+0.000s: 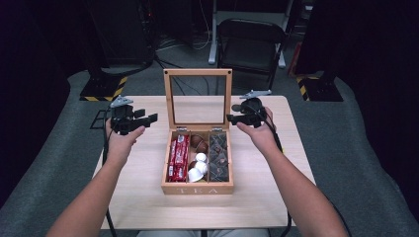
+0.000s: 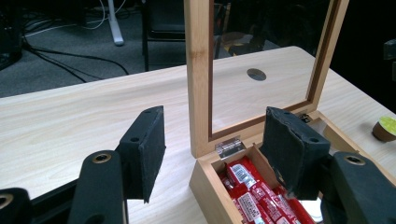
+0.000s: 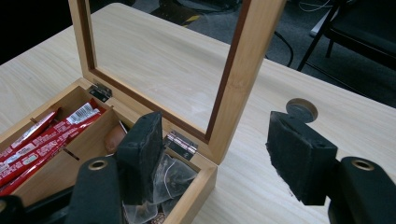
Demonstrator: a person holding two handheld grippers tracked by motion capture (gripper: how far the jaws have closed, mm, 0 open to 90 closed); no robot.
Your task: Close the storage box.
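A wooden tea box (image 1: pixel 197 188) sits mid-table with its glass lid (image 1: pixel 197 72) standing upright. Red packets (image 1: pixel 178 158) fill its left compartment, brown and white capsules (image 1: pixel 200 163) the middle, clear tea sachets (image 1: pixel 218 155) the right. My left gripper (image 1: pixel 146 116) hovers just left of the lid, open and empty. In the left gripper view its jaws (image 2: pixel 215 140) frame the lid's post (image 2: pixel 198 79) and the red packets (image 2: pixel 261 196). My right gripper (image 1: pixel 233 113) is at the lid's right edge, open. In the right gripper view the lid's post (image 3: pixel 238 79) stands between the pads (image 3: pixel 299 154), untouched.
A green-topped capsule (image 2: pixel 385 128) lies on the table beyond the box. The table top (image 1: pixel 276 197) has a round cable hole (image 3: pixel 301 110) behind the lid. A folding chair (image 1: pixel 252 44) and stand bases with cables stand on the floor past the far edge.
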